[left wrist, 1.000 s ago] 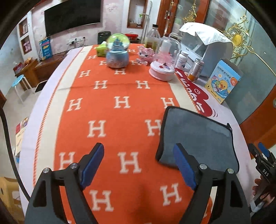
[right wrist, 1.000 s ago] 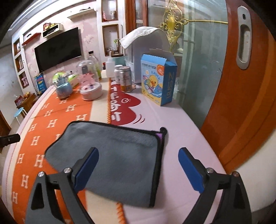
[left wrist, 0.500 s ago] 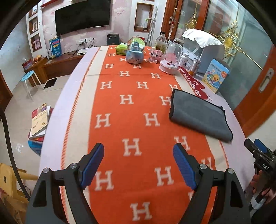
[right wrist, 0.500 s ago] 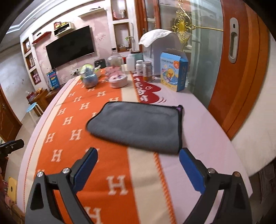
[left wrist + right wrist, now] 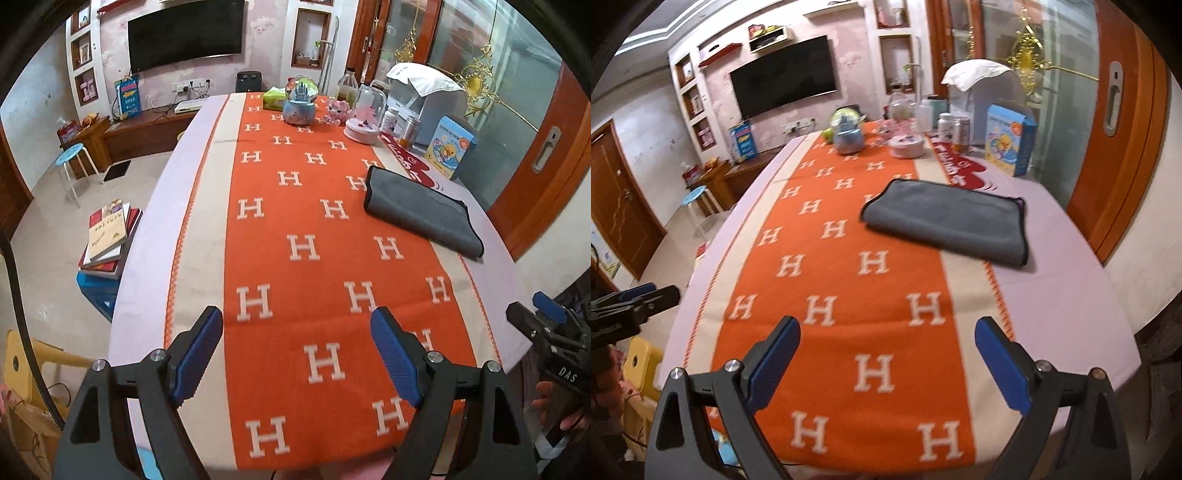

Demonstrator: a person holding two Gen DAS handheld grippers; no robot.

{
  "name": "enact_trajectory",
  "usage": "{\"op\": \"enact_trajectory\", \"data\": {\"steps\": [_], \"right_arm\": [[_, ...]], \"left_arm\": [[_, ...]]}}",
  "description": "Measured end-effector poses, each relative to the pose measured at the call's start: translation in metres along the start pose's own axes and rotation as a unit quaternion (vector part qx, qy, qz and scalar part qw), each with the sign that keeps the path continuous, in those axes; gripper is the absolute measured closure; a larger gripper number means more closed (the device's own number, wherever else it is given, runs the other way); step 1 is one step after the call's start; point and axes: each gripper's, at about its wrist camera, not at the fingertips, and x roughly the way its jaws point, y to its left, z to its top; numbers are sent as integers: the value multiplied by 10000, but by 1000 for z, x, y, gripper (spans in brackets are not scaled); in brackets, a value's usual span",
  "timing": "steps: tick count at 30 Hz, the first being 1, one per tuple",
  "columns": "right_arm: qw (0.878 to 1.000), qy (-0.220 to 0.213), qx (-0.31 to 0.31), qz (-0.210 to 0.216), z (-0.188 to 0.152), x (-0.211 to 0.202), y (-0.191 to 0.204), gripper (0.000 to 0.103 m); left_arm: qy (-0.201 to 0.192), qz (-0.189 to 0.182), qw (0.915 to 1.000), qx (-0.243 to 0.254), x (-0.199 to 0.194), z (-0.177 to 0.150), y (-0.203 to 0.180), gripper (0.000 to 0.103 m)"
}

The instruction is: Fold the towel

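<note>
A grey towel (image 5: 421, 210) with a dark hem lies folded and flat on the table, at the right side of the orange H-pattern runner (image 5: 314, 236). It also shows in the right wrist view (image 5: 945, 219). My left gripper (image 5: 297, 332) is open and empty, held above the table's near end, well short of the towel. My right gripper (image 5: 888, 345) is open and empty too, above the near end of the runner. The right gripper also shows at the right edge of the left wrist view (image 5: 543, 314).
At the far end of the table stand a snow globe (image 5: 301, 101), a glass dome (image 5: 364, 116), bottles, a can and a blue box (image 5: 452, 146). A white appliance (image 5: 424, 96) sits behind. A book stack (image 5: 110, 236) and blue stool (image 5: 74, 162) are on the floor left.
Both grippers have pulled back and up from the towel toward the near end of the table. The towel has stayed folded where it lay.
</note>
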Motion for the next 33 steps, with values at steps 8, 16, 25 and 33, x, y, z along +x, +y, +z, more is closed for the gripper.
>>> {"op": "enact_trajectory", "data": {"steps": [8,16,25,33], "right_arm": [[9993,271,-203,182,-9,-20,10,7],[9980,493,-319,249,-4,-53,1,7],[9961,717,-203,465,-3,-77,-4,7],[9958,623,-361,569,-1,-85,7,7]], "left_arm": [[126,80,9999,-86,-19,-18,-11,22],[219,168,9994,-189,-38,-21,-36,18],[50,315,9995,-78,-65,-20,-67,13],[-93,518,9986,6,-80,-21,-81,2]]}}
